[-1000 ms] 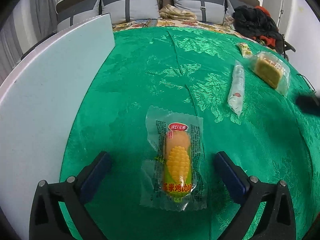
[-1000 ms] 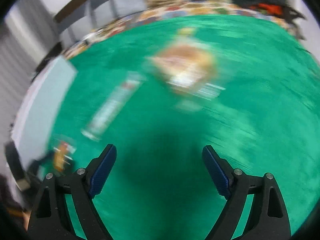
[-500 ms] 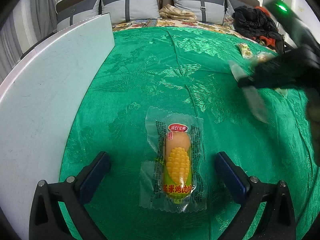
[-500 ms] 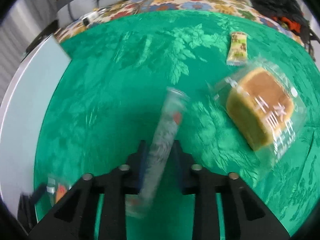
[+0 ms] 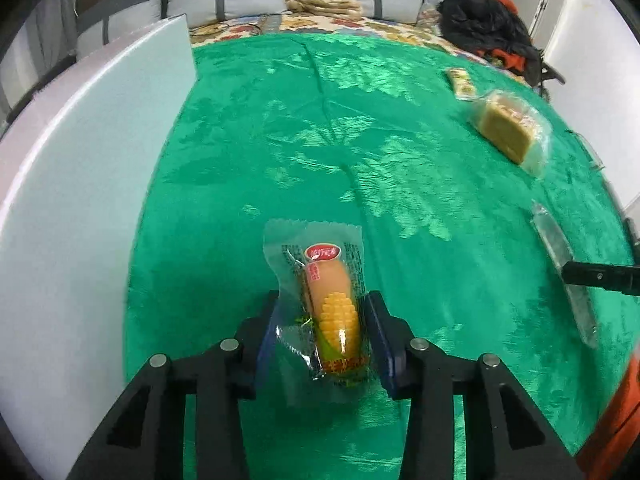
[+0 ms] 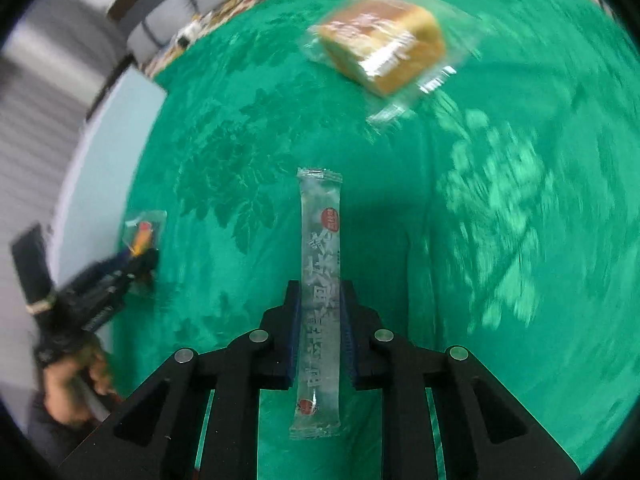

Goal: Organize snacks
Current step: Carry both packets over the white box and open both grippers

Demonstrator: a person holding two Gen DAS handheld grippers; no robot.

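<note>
Corn sausage pack [image 5: 328,304]: we've got it on the green tablecloth [image 5: 320,140], next to the white board [image 5: 80,200].
Left gripper [image 5: 322,320]: jaws just closing, squeezing that pack.
Right gripper [image 6: 320,316]: clamped on our clear stick pack [image 6: 320,280].
Cake pack [image 6: 384,48]: further back, untouched.

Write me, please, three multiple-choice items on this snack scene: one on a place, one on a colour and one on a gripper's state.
1. Where is the wrapped cake?
A. on the cloth
B. on the white board
C. in a gripper

2. What colour is the cloth?
A. red
B. green
C. blue

3. What does the right gripper hold?
A. nothing
B. the corn sausage
C. the long clear stick pack

Key:
1 A, it lies on the cloth, away from both grippers.
2 B, the fabric is plainly green.
3 C, the stick pack sits pinched between its pads.
</note>
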